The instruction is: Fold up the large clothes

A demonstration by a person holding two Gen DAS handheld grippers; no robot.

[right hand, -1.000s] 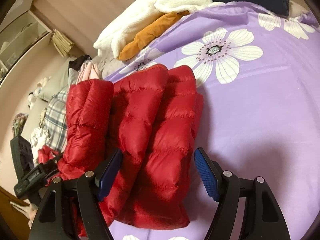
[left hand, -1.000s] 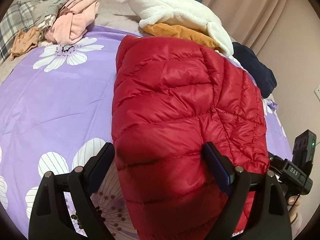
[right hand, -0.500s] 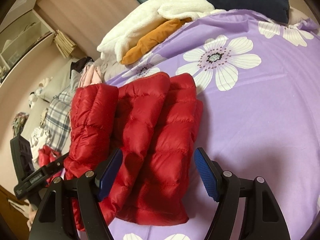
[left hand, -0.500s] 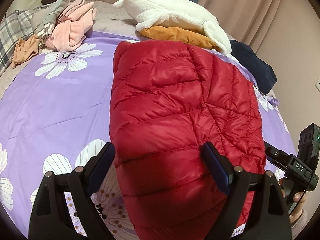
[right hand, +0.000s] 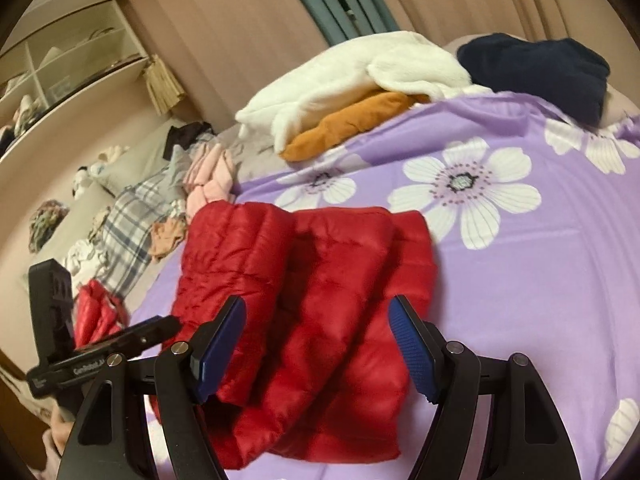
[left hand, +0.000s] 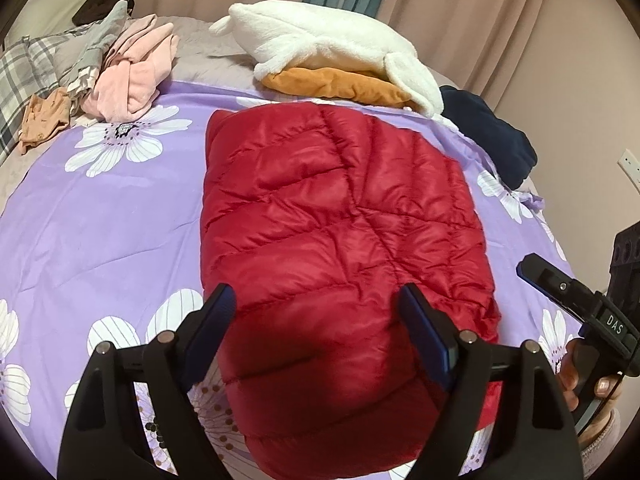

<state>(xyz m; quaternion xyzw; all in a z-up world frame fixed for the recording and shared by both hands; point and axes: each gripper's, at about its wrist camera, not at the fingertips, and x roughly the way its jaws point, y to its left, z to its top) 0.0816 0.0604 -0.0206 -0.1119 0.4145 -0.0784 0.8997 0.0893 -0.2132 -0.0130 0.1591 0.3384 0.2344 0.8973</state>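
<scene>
My left gripper [left hand: 316, 336] is spread wide with nothing between its pads; it hangs over the near end of the red jacket [left hand: 344, 264]. My right gripper [right hand: 320, 344] is equally wide and empty, above the jacket's [right hand: 304, 308] near edge.

Jacket: lies folded on the purple sheet [left hand: 100, 232] of the bed, a thick layered bundle. From the right wrist view the folds show as stacked ridges, one layer lapped over the next.

Containers: a shelf unit [right hand: 60, 64] stands at the wall, its open compartments holding small items too blurred to name.

Other cloth on the bed: white fleece [left hand: 328, 44] resting on an orange garment [left hand: 340, 86], a navy garment [left hand: 488, 136] just beside them, a pink garment [left hand: 132, 76] near a plaid cloth [left hand: 24, 76] at the far left. A second red piece [right hand: 96, 312] lies beyond the sheet's edge by the left gripper's body.

Versus 1.0 s ago: both grippers have backed off and risen. More of the sheet is visible around the jacket, and the right gripper's fingers stand farther from its edge in the left wrist view. Jaw spread unchanged on both. The jacket itself has kept its fold and place.
</scene>
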